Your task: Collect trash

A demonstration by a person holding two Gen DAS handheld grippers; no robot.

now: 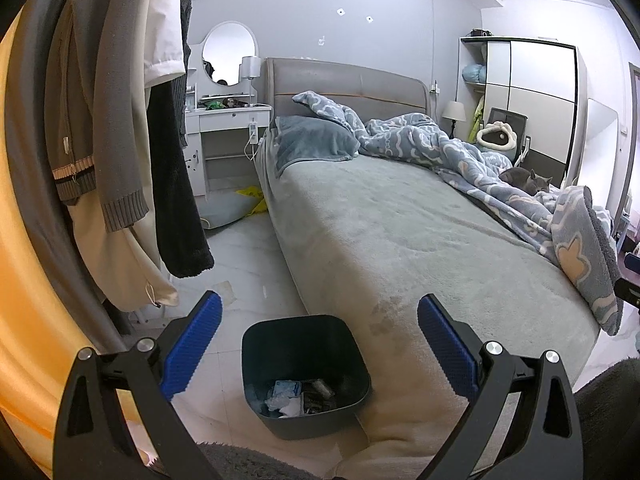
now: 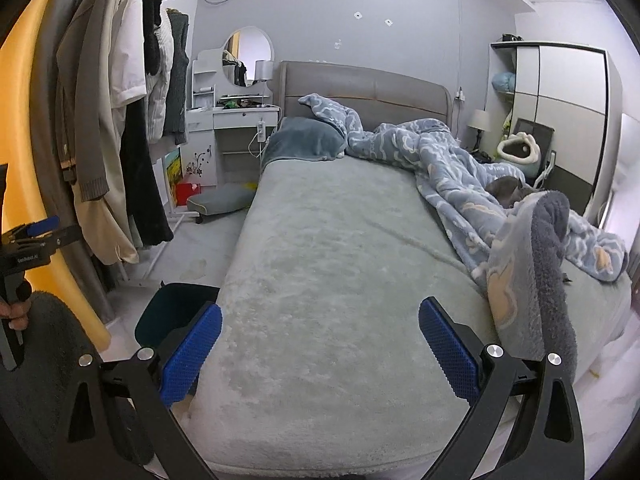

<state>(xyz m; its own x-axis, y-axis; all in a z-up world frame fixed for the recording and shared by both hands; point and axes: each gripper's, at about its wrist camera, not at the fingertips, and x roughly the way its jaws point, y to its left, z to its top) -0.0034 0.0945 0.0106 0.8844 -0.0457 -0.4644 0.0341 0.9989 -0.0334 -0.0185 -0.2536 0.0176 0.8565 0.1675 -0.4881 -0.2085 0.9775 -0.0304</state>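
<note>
A dark blue trash bin (image 1: 306, 372) stands on the floor by the bed's near left corner, with several bits of paper and wrapper trash (image 1: 296, 394) in its bottom. My left gripper (image 1: 320, 336) is open and empty, held above the bin. The bin's rim also shows in the right wrist view (image 2: 172, 308), left of the bed. My right gripper (image 2: 320, 340) is open and empty over the bed's near end. The left gripper (image 2: 36, 232) shows at the left edge of the right wrist view. A yellow scrap (image 1: 252, 200) lies on the floor by the bed's head.
A bed (image 1: 400, 248) with a grey sheet fills the middle; a blue quilt (image 1: 480, 168) and a grey cat (image 1: 528, 184) lie on its right. Clothes (image 1: 120, 120) hang on a rack at left. A white dressing table (image 1: 228, 120) and a floor cushion (image 2: 220, 200) stand behind.
</note>
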